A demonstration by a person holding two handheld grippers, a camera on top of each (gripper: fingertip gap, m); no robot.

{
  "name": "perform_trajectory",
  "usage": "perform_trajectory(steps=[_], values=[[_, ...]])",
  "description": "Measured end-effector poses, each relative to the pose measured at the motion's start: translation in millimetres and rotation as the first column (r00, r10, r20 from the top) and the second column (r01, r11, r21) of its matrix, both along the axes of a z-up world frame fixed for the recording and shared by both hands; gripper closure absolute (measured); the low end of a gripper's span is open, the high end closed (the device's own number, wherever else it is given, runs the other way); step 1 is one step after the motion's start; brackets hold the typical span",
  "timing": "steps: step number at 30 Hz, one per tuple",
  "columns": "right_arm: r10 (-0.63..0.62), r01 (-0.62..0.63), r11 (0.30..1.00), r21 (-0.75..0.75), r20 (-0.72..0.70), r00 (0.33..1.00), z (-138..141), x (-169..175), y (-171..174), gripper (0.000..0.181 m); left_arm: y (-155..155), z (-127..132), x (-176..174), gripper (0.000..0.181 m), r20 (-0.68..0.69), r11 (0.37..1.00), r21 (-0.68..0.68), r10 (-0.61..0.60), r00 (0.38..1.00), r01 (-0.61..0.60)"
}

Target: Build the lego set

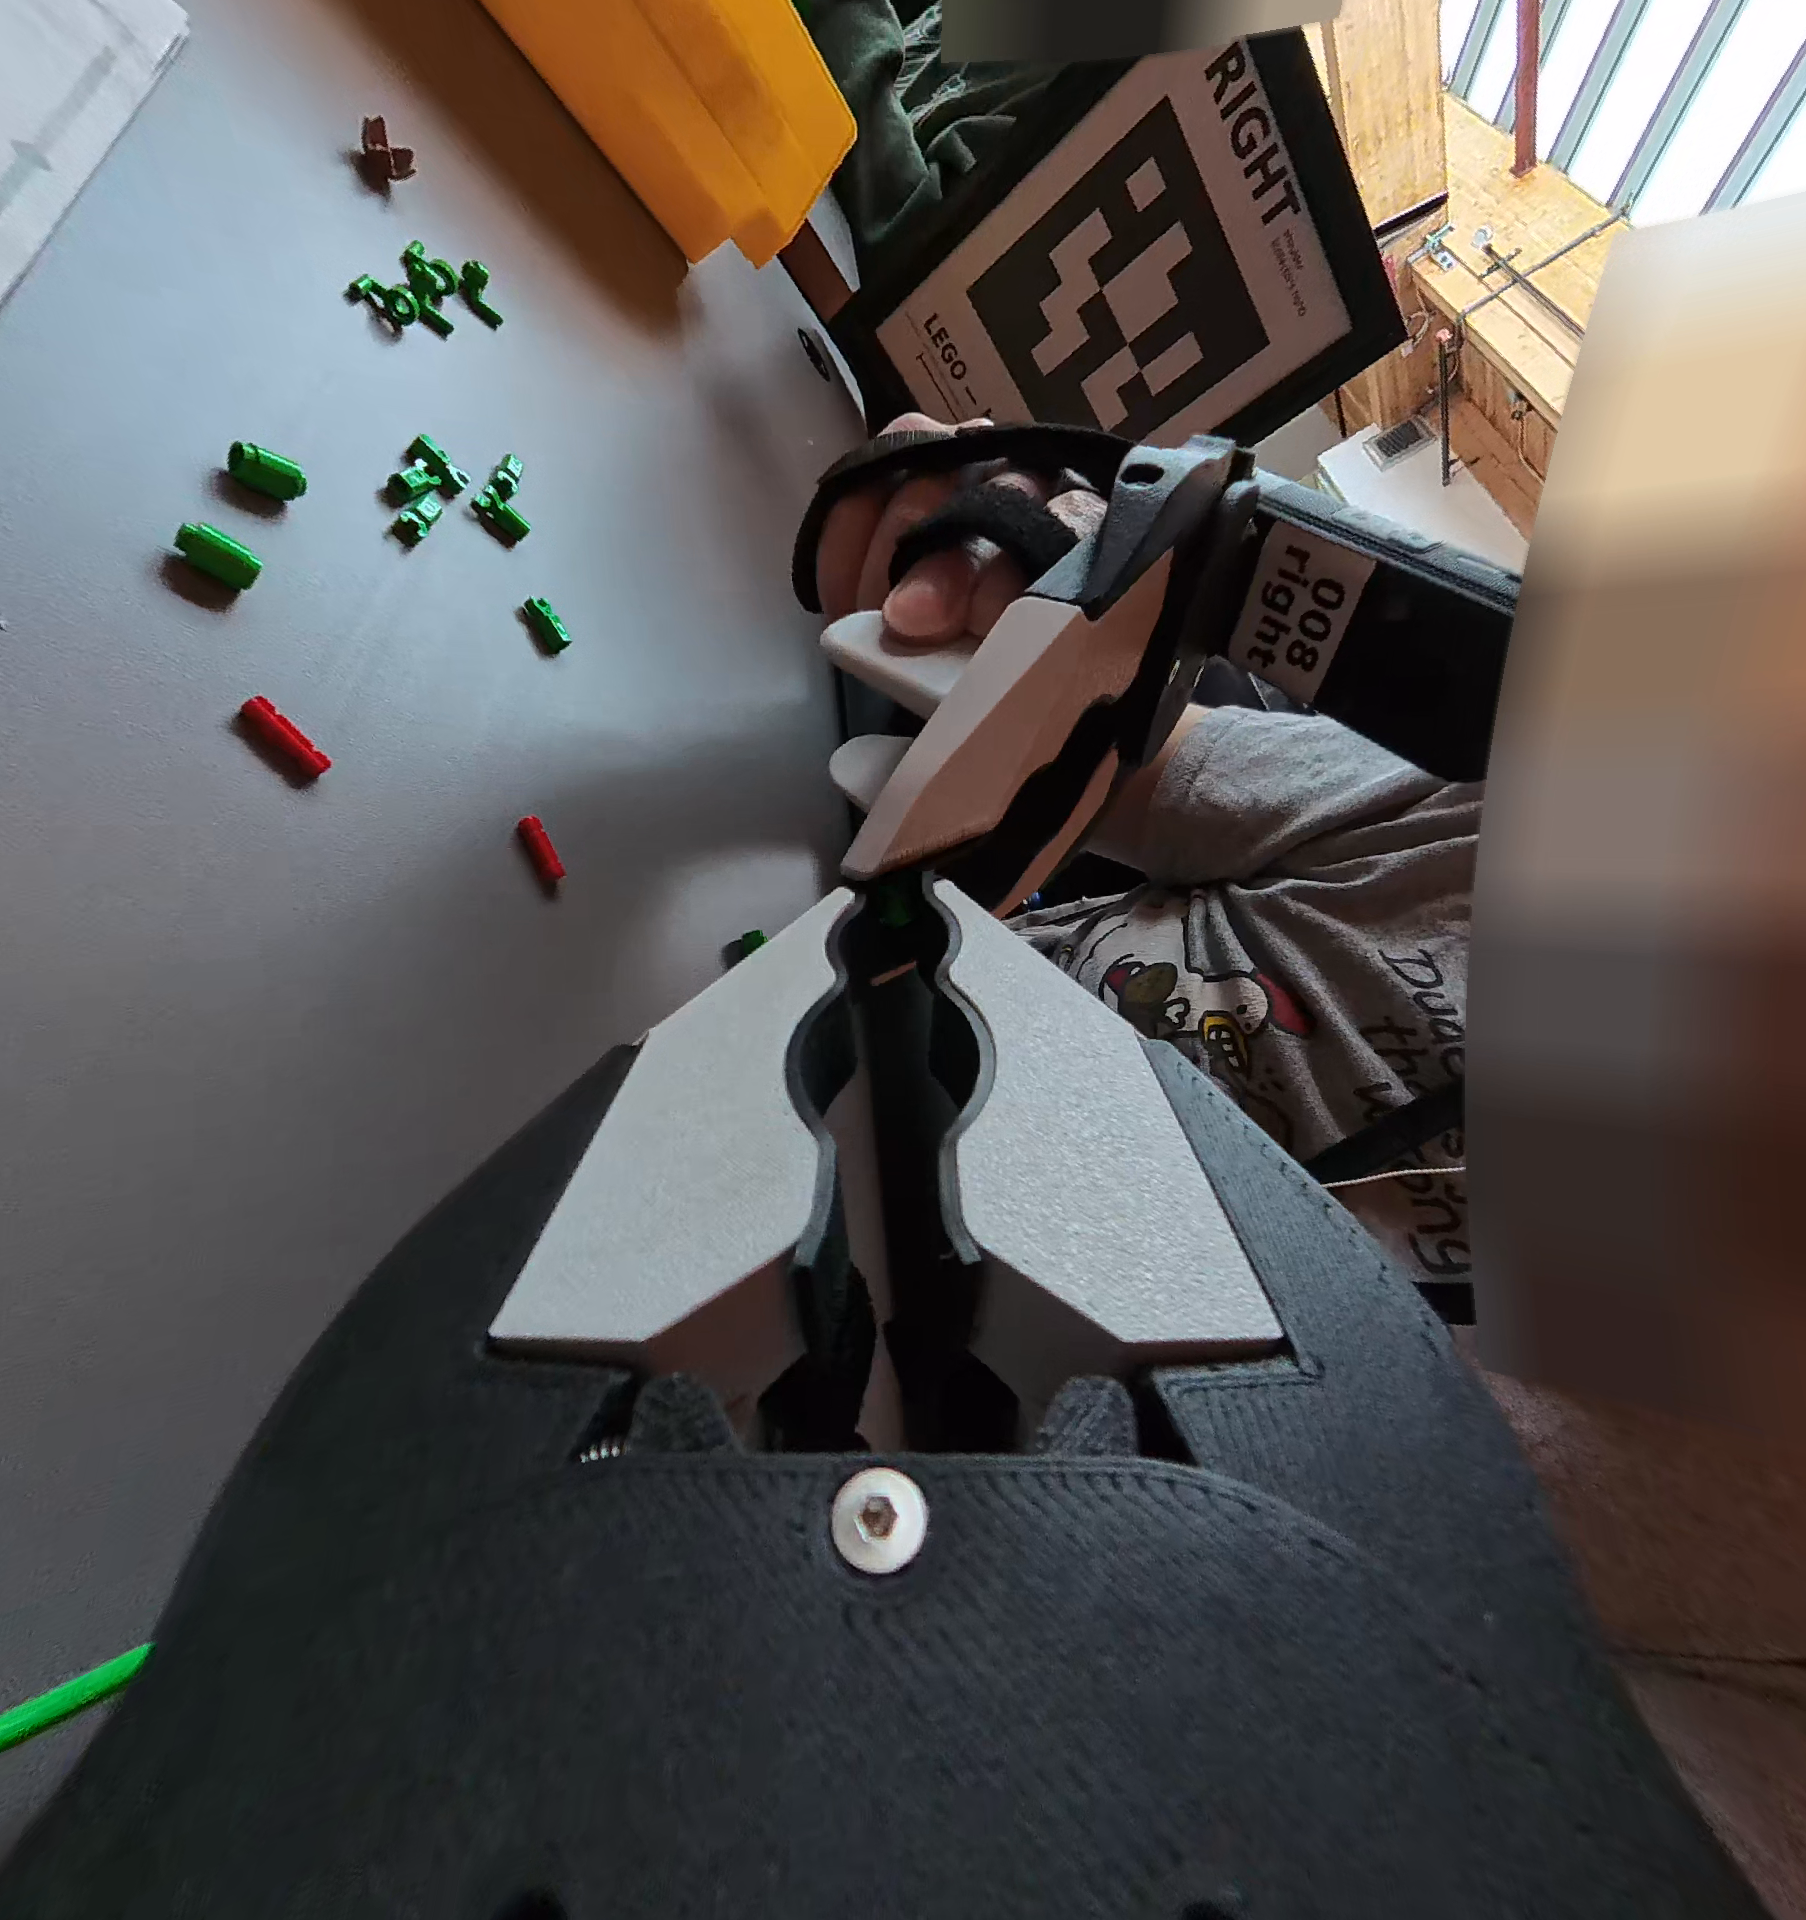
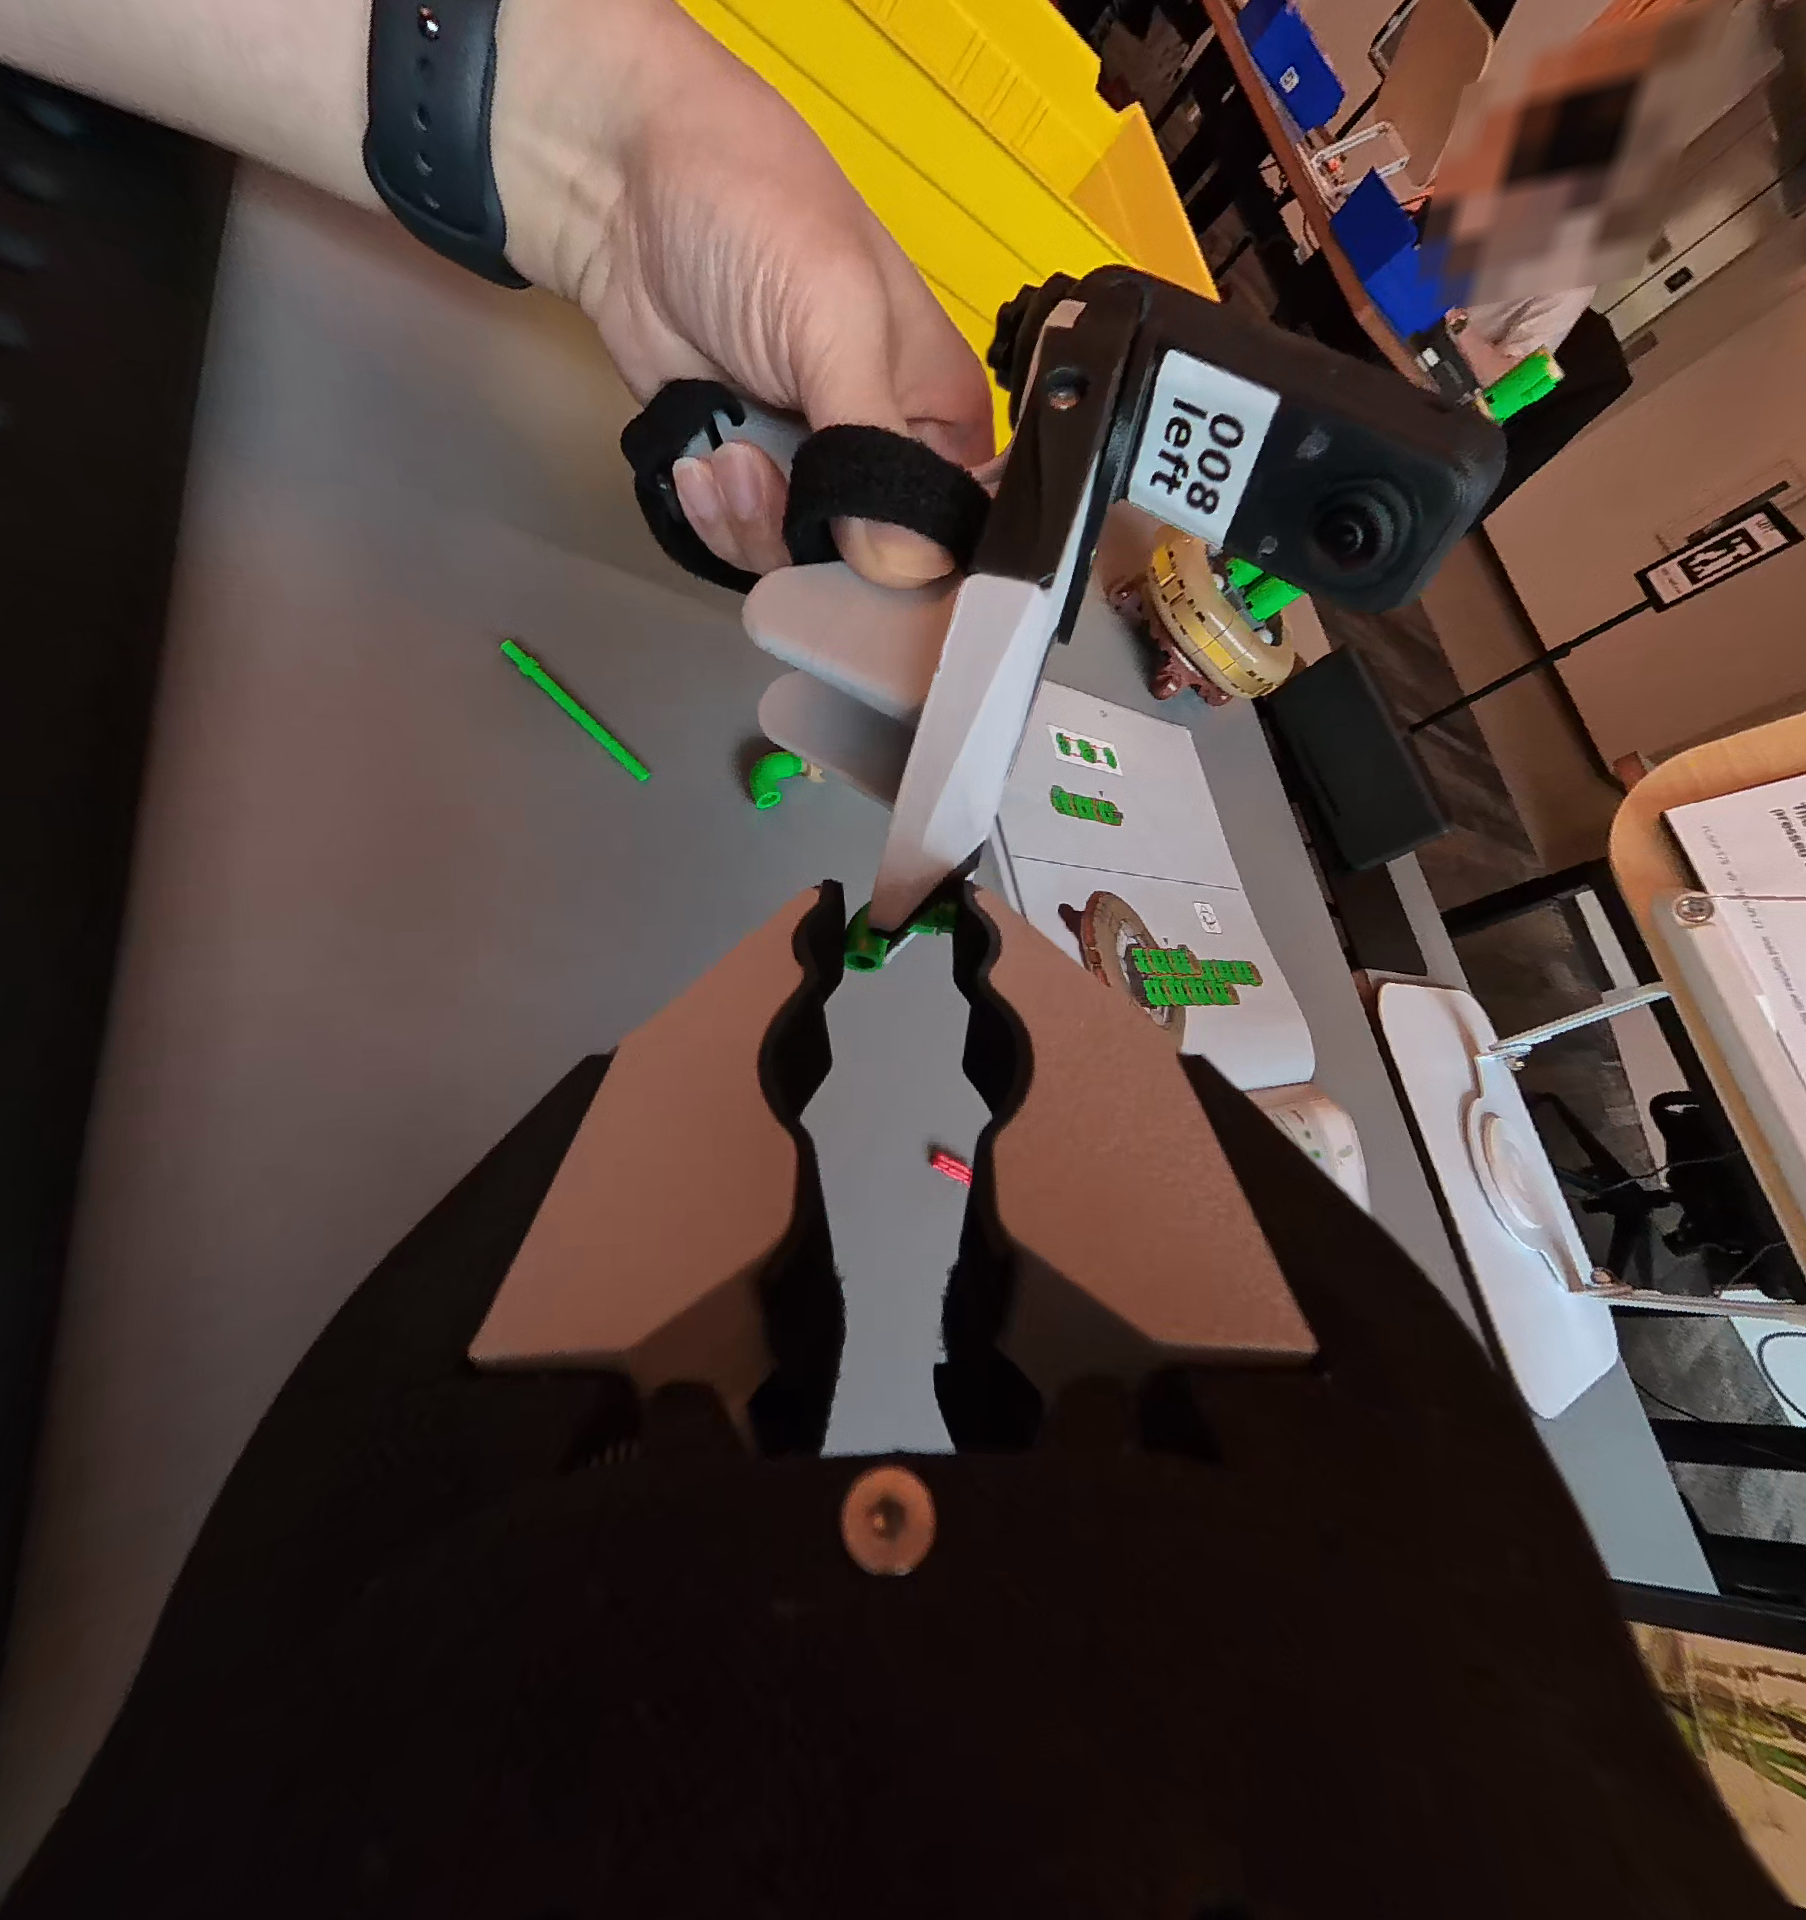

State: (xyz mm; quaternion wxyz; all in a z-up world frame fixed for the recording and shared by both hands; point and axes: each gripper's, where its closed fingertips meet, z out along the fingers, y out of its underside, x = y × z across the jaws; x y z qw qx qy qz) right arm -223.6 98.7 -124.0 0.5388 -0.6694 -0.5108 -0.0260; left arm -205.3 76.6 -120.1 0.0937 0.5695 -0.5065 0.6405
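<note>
Between both gripper tips, green lego piece (image 2: 883,935) lies crosswise.

Grey-fingered, black-bodied hand-held gripper (image 1: 891,914); black wristband (image 2: 431,135).

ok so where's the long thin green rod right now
In the right wrist view the long thin green rod lies flat on the grey table, left of the green elbow piece, below the person's hand.
</note>
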Motion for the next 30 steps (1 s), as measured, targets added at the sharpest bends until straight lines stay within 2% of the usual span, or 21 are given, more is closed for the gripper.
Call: perform_trajectory(steps=[5,15,20,23,30], values=[[0.001,-0.001,1.0,0.0,0.01,1.0,0,1,0,0.163,0,0,1,0.176,0.014,1.0,0.012,0.001,1.0,-0.001],[-0.018,0.016,0.99,0.139,0.013,1.0,19,6,4,0.162,2,14,2,0.172,0.099,0.999,-0.04,0.012,0.995,-0.008],[0.018,-0.008,0.987,0.162,-0.06,0.998,29,7,1,0.162,-1,24,4,0.177,0.181,0.999,-0.034,0.013,0.983,-0.007],[0.025,-0.008,0.992,0.129,-0.128,0.991,31,9,2,0.161,0,26,6,0.177,0.164,0.997,-0.075,0.031,0.986,-0.018],[-0.001,0.013,0.993,0.116,-0.103,0.995,25,11,6,0.162,2,21,8,0.177,0.123,0.996,-0.075,0.051,0.991,-0.042]])
